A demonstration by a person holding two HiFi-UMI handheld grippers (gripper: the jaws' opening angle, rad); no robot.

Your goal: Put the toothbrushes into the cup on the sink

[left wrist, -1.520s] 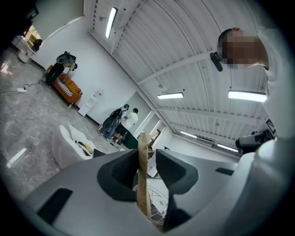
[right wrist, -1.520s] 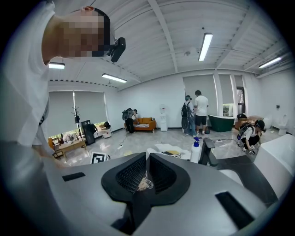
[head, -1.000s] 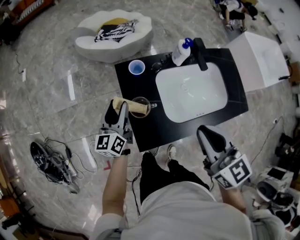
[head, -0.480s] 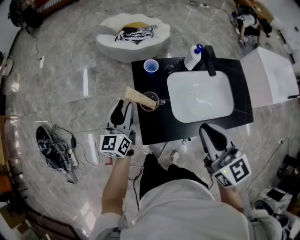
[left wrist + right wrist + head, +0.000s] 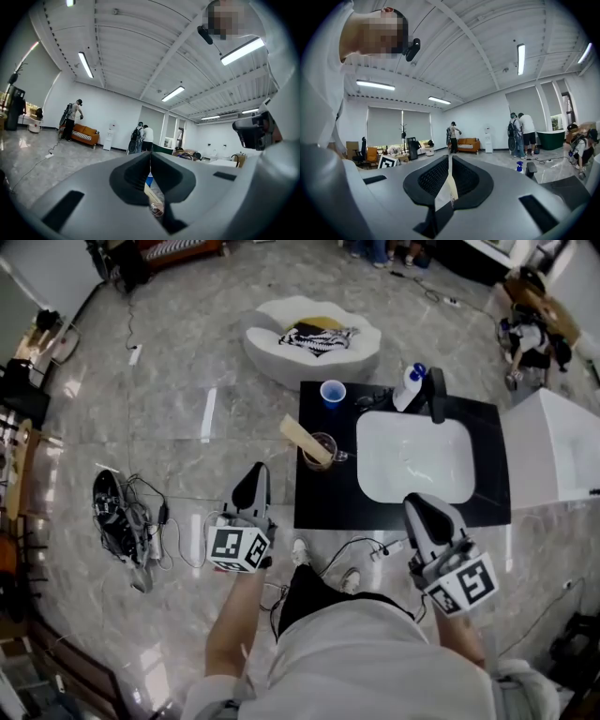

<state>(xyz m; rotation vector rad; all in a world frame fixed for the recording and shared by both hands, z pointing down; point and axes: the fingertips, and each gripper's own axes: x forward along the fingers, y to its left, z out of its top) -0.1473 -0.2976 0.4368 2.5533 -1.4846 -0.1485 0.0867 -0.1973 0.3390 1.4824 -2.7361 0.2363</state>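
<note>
A brown glass cup (image 5: 322,448) stands on the black counter (image 5: 328,507) left of the white basin (image 5: 417,460). A tan toothbrush packet (image 5: 305,437) sits in the cup and leans out to the left. My left gripper (image 5: 254,476) hangs over the floor just left of the counter, jaws shut and empty. Along its jaws (image 5: 150,157) I see the packet (image 5: 152,193) and a blue cup (image 5: 148,180) through the slit. My right gripper (image 5: 419,510) is held in front of the counter, jaws together (image 5: 450,161), nothing held that I can see.
A blue cup (image 5: 333,392), a soap bottle (image 5: 409,388) and a black faucet (image 5: 436,395) line the counter's far edge. A white cushion (image 5: 314,348) lies on the floor beyond. Cables (image 5: 127,531) lie at the left, a white block (image 5: 553,451) at the right.
The left gripper let go of the tan packet at the cup, drew back off the counter and closed. The packet now leans in the cup. The right gripper stayed low in front.
</note>
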